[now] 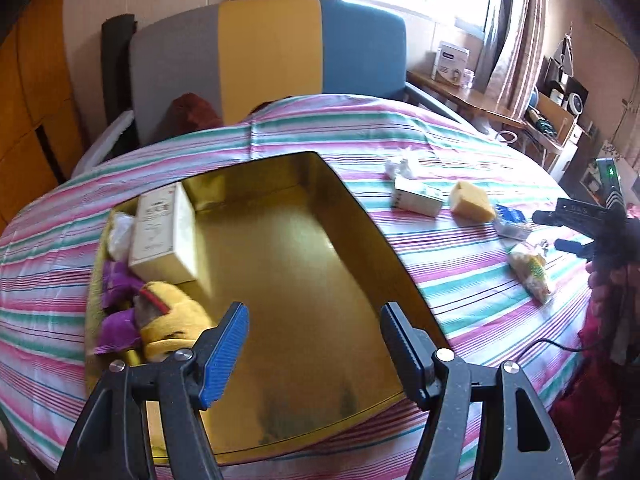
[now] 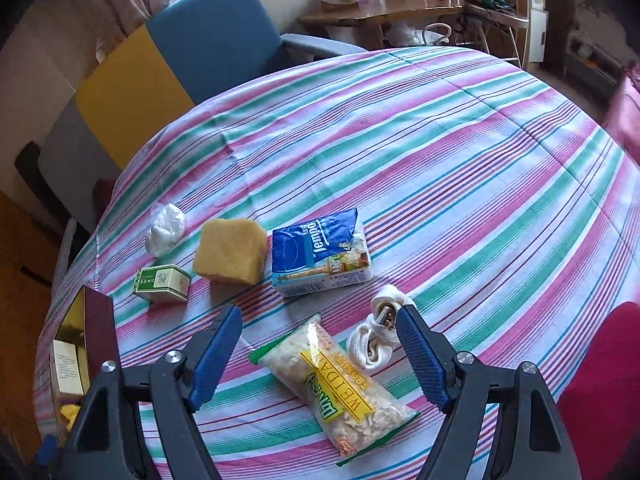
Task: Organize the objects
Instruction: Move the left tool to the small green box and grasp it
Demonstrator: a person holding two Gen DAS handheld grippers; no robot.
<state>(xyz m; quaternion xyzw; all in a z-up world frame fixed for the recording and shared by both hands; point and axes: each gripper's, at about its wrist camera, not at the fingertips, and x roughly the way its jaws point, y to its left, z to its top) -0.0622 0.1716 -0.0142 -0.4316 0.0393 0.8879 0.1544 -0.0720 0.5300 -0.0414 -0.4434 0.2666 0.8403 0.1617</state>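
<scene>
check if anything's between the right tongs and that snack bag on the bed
Nothing visible blocks it. The right tongs hang open just above the snack bag, which lies in plain view between the fingers on the striped sheet. The coiled white cable lies beside the bag, close to the right-hand finger.

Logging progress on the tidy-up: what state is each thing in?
Tin: open, partly filled.
Cream box: inside tin.
Plush toy: inside tin.
Snack bag: sealed, flat on cloth.
Tissue pack: lying on cloth.
Sponge: on cloth.
Right tool: open, empty.
</scene>
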